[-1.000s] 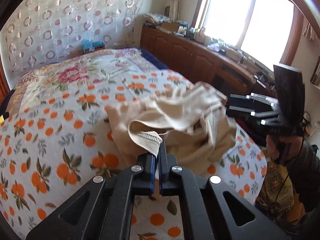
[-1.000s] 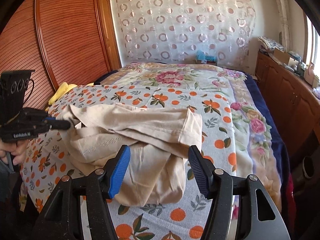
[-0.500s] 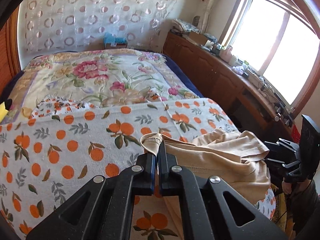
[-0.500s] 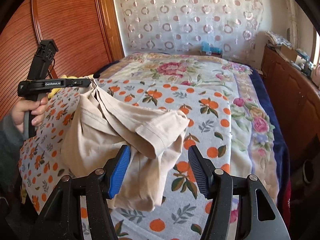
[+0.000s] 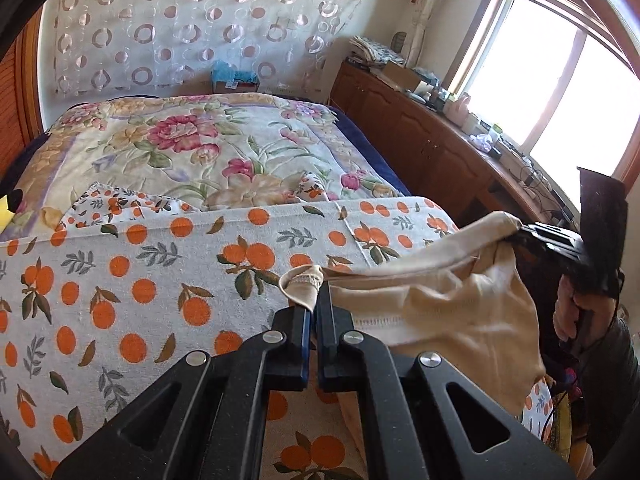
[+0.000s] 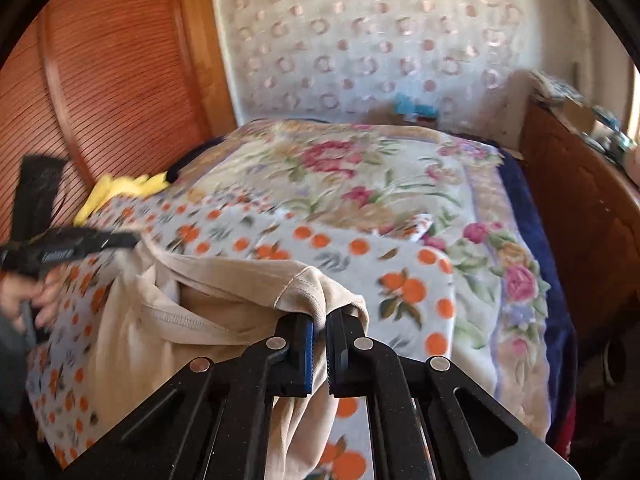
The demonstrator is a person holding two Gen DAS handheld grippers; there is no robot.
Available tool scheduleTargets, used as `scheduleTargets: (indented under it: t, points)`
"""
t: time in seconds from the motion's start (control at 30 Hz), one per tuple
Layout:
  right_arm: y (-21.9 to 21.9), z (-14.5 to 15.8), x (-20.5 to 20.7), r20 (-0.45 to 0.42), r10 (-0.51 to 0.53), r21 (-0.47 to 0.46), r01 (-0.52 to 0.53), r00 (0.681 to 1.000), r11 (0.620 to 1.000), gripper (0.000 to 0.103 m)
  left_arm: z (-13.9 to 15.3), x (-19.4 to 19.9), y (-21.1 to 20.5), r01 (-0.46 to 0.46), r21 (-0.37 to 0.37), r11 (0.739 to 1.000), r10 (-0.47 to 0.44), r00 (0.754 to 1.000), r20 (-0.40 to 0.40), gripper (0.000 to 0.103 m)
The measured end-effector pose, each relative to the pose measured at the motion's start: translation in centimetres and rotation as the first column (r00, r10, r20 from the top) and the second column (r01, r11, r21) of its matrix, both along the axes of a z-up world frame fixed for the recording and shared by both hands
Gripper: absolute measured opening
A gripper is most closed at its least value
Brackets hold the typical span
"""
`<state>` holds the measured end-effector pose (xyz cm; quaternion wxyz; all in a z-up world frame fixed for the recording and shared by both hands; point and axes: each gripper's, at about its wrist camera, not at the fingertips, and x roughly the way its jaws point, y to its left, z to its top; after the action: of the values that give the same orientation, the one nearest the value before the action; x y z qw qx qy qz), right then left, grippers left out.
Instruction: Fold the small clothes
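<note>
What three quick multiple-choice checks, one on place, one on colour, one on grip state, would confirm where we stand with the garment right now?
1. Where is the beige garment?
A. Over the near end of the bed
B. On the wooden cabinet
C. Folded by the curtain

2. What colour are the fruit prints on the sheet under it?
A. Blue
B. Orange
C. Purple

3. How is the garment held?
A. By neither gripper
B. By the left gripper only
C. By both grippers

Answers: 1 A, it hangs above the fruit-print sheet; 2 B, orange fruit with leaves; 3 C, the left gripper and the right gripper each pinch an edge.
</note>
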<state>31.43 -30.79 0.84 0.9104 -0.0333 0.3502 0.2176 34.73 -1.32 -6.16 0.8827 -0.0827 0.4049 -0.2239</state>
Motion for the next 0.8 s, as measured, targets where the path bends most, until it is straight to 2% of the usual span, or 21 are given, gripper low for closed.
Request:
scheduleTargets:
  t: [0.17,0.2,0.23,0.3,0.33,0.37,0.4,0.47,0.6,0.7,0.8]
  points:
    - [0.5,-2.2,2.3,-0.100,-0.061,-0.014,0.060,0.993,0.998,0.004,-0.1,-0.2,0.5,0.005,0.006,1.000,-0.005,1.000,-0.026,0.004]
    - [1.1,-2.4,2.6,-0.104,-0.064,-0.046,0.059,0.993,0.997,0.004,0.0,-0.4,0.5,0.005,0.021,1.000,-0.004,1.000,-0.024,0.020]
    - [1.3,-2.3,2.8,-0.092,-0.068,-0.072,0.061,0.993,0.996,0.009,0.2,-0.8,0.7,-0.007,0.043,0.999,0.008,1.000,-0.011,0.044]
    - [1.2,-2.1,2.5,-0.064,-0.083,-0.079,0.078,0.994,0.994,0.017,0.8,-1.6,1.2,-0.020,0.044,0.999,0.019,1.000,0.023,0.056]
    - [1.0,-1.9,2.4,-0.060,-0.094,-0.071,0.089,0.994,0.993,0.034,1.0,-1.8,1.5,-0.025,0.043,0.999,0.024,0.999,0.030,0.064]
    - [0.7,-1.5,2.3,-0.055,-0.102,-0.058,0.098,0.993,0.993,0.054,1.5,-2.3,1.9,-0.034,0.038,0.999,0.033,0.998,0.046,0.065]
    - [0.4,-1.0,1.9,-0.045,-0.106,-0.033,0.104,0.993,0.994,0.058,1.6,-2.5,2.0,-0.038,0.033,0.999,0.037,0.998,0.052,0.066]
    - [0.3,-0.4,0.9,-0.029,-0.101,-0.006,0.101,0.994,0.995,0.059,1.6,-3.0,1.9,-0.030,0.038,0.999,0.028,0.998,0.052,0.066]
    - [0.6,-0.4,-1.0,-0.014,-0.038,-0.016,0.038,0.999,0.999,0.059,0.4,-3.4,0.3,0.022,0.078,0.997,-0.023,1.000,0.011,0.066]
    - [1.1,-2.2,-1.7,-0.066,0.030,-0.055,-0.034,0.997,0.998,0.059,-0.8,-3.7,-1.4,0.076,0.105,0.992,-0.074,0.997,-0.021,0.066]
    - [1.5,-4.0,-0.4,-0.129,0.051,-0.073,-0.061,0.990,0.995,0.059,-2.2,-3.9,-2.9,0.109,0.131,0.985,-0.103,0.993,-0.053,0.066]
